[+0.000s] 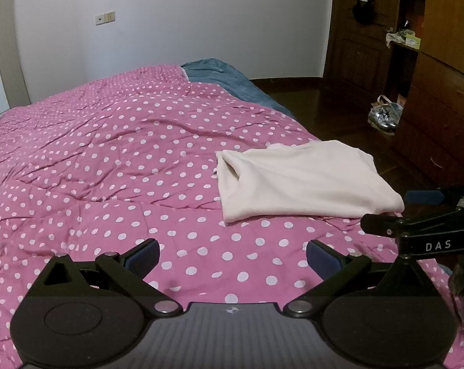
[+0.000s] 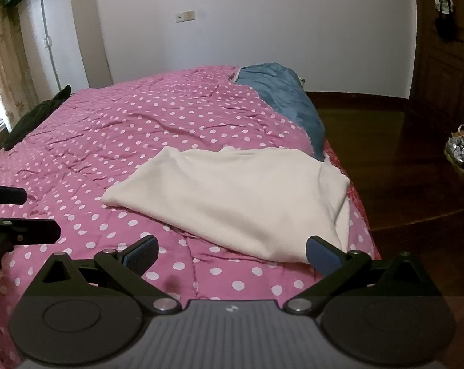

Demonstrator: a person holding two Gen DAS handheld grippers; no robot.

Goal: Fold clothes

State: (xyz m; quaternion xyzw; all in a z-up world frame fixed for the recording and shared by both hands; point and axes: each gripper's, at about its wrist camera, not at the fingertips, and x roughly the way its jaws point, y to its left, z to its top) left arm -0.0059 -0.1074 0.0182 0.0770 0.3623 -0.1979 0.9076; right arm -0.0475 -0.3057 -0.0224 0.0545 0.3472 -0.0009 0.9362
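Garment (image 2: 232, 196): we see soft, matt cream fleece.
Quilt (image 1: 109, 153): matt, creased dotted cloth.
Blanket (image 2: 281, 98): plush blue cloth.
Floor (image 2: 401, 160): glossy dark wood.
Wardrobe (image 1: 447, 77): brown wood.

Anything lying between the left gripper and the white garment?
No: only bare polka-dot bedspread between the left gripper and the white garment, per the left wrist view.

A cream-white fleece garment (image 1: 306, 178) (image 2: 232, 196) is seen lying folded into a rough rectangle, flat on the pink polka-dot quilt (image 1: 109, 153) (image 2: 124, 129) near the bed's right edge, with soft creases and layered edges showing.
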